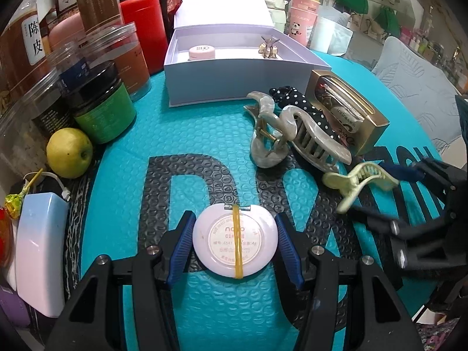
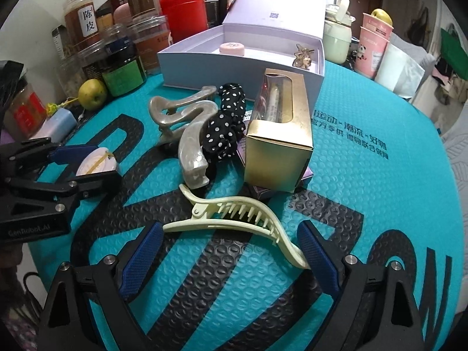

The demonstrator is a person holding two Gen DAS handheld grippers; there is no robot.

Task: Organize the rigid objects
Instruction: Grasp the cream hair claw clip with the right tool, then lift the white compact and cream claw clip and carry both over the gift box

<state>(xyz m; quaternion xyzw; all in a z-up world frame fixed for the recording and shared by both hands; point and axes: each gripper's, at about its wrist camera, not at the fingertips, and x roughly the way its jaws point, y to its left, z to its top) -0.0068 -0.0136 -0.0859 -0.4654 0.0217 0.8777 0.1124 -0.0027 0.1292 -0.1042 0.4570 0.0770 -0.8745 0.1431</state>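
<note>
My left gripper (image 1: 235, 247) is shut on a white round compact (image 1: 235, 234) banded with a yellow rubber band, low over the teal mat (image 1: 181, 134); the right wrist view shows it at the left (image 2: 96, 161). My right gripper (image 2: 231, 234) is open around a pale yellow hair clip (image 2: 234, 219) that lies on the mat. The clip's thin end touches the right pad (image 2: 318, 251); its handle end sits just off the left pad (image 2: 143, 251). Behind lie a marbled claw clip (image 2: 187, 134), a polka-dot scrunchie (image 2: 225, 125) and a gold box (image 2: 278, 146). The open lilac box (image 1: 234, 82) holds a pink jar (image 1: 201, 52) and a small gold clip (image 1: 269, 48).
Jars and tins (image 1: 102, 58) crowd the back left, with a green apple (image 1: 70, 152) and a blue-white power bank (image 1: 41, 248) at the left edge. Pink cups (image 1: 301, 20) and a white bag stand at the back right. The mat's right edge (image 2: 433, 134) drops off.
</note>
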